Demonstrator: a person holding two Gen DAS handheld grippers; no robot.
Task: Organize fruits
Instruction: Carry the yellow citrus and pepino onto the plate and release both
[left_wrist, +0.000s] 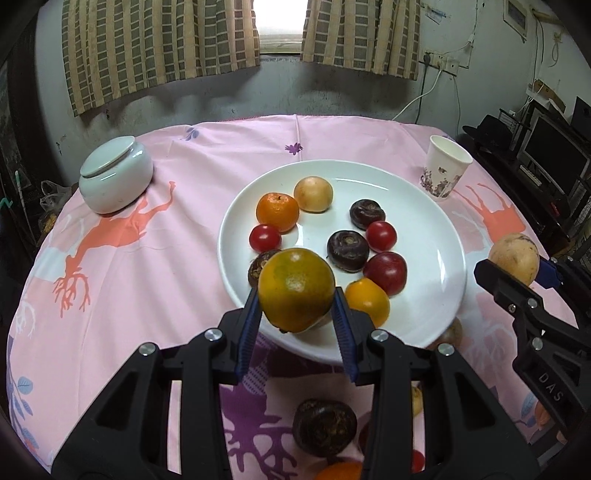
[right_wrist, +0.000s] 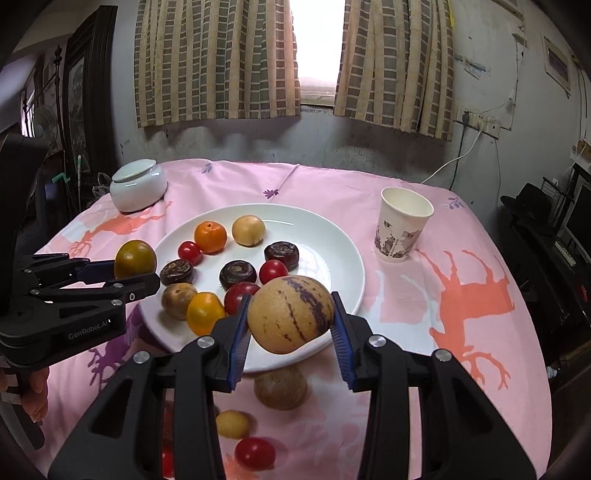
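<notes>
Left gripper (left_wrist: 297, 310): jaws clamped on a green-orange citrus (left_wrist: 296, 288), held above the 7 o'clock rim of the white plate (left_wrist: 436, 295). Right gripper (right_wrist: 290, 332): jaws clamped on a tan purple-streaked melon-like fruit (right_wrist: 290, 319), above the plate's 5 o'clock edge. Plate sits mid-desk on the pink cloth (left_wrist: 166, 258) and carries a small orange (left_wrist: 277, 212), a pale yellow fruit (left_wrist: 313, 194), red tomatoes incl. one at 9 o'clock (left_wrist: 265, 237), dark brown bulbs incl. one near centre (left_wrist: 348, 250), a yellow tomato (left_wrist: 367, 301). Loose fruit off the plate at 6 o'clock: a brown round one (right_wrist: 280, 387), a red tomato (right_wrist: 255, 453). Lidded white jar (left_wrist: 116, 173) at 10 o'clock, paper cup (left_wrist: 445, 168) at 2 o'clock.
</notes>
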